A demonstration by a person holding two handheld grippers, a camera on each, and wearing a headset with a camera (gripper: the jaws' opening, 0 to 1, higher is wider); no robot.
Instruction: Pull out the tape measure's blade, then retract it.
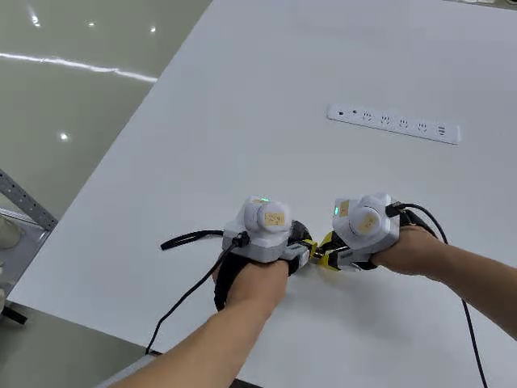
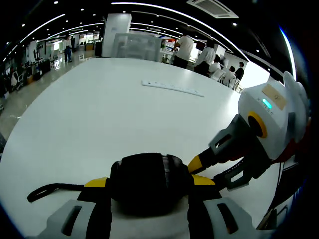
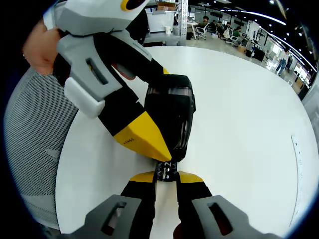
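The black tape measure (image 2: 149, 181) sits low on the white table, and my left gripper (image 2: 149, 185) is shut on its round case. In the right gripper view the same case (image 3: 172, 117) lies just ahead, with a short bit of marked blade (image 3: 166, 172) out of it. My right gripper (image 3: 166, 177) is shut on that blade tip. In the head view both grippers meet near the table's front edge, the left gripper (image 1: 300, 252) and right gripper (image 1: 325, 254) almost touching. The tape measure's black wrist strap (image 1: 187, 238) trails left on the table.
A white power strip (image 1: 393, 123) lies farther back on the white table (image 1: 242, 121). Cables run from both grippers toward the front edge. Several people stand at the far end of the room in the left gripper view.
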